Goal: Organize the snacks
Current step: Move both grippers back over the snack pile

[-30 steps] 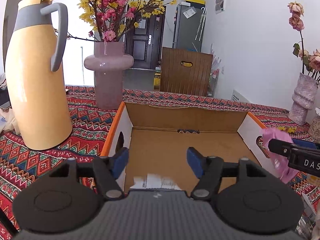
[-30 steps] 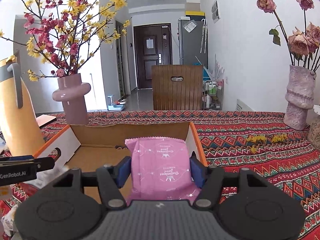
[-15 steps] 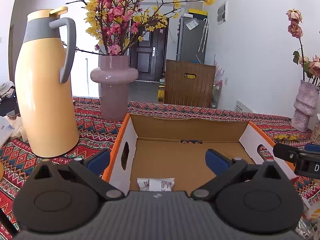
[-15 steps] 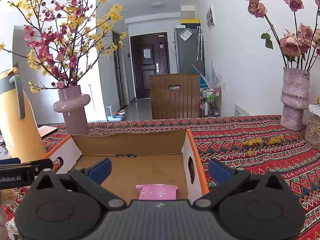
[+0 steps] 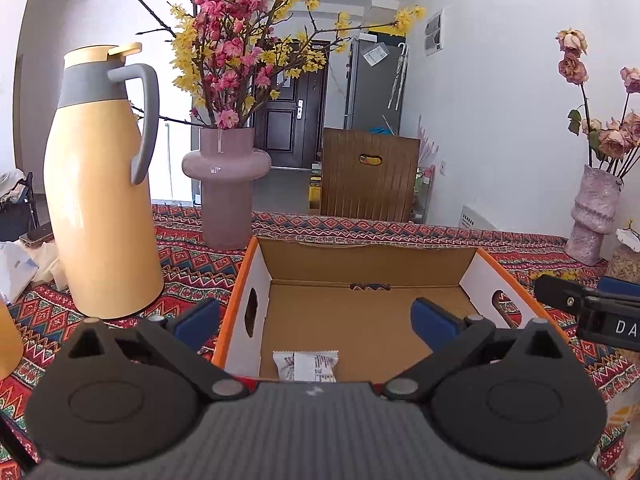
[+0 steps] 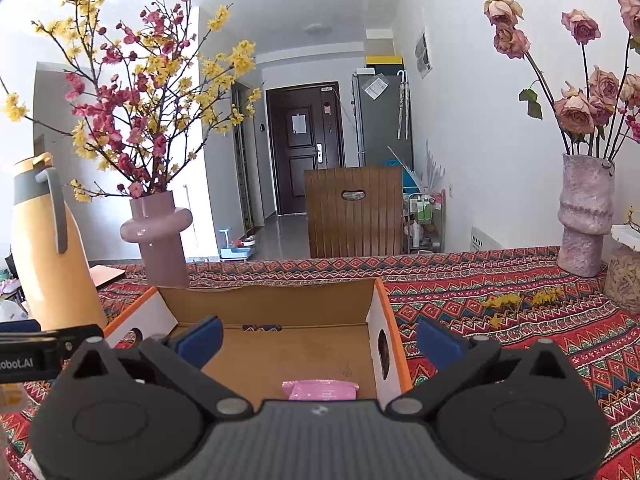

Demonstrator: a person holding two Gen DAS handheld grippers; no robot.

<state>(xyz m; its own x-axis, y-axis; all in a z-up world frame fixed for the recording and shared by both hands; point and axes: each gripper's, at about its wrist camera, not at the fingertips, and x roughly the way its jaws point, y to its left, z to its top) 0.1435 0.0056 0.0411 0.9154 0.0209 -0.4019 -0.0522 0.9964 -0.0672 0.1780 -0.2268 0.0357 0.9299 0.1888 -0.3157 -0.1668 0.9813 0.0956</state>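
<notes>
An open cardboard box [image 5: 436, 254] with orange-edged white side walls sits on the patterned tablecloth. A white snack packet [image 5: 306, 366] lies on its floor near the front left. A pink snack packet [image 6: 320, 390] lies on the floor near the front right, beside the right wall [image 6: 382, 332]. My left gripper [image 5: 316, 320] hangs open above the box's near left part, nothing between its blue pads. My right gripper [image 6: 320, 340] is open too, straddling the right wall, with the pink packet below it.
A tall yellow jug [image 5: 102, 216] and a mauve vase of blossom branches [image 5: 226, 188] stand left of the box. A textured vase of dried roses [image 6: 584, 220] and a jar [image 6: 624, 272] stand at the right. A wooden chair back [image 6: 354, 212] is beyond the table.
Both grippers opened wide and drew back a little. The right one let go of the pink packet, which now lies in the box; the white packet lies there too.
</notes>
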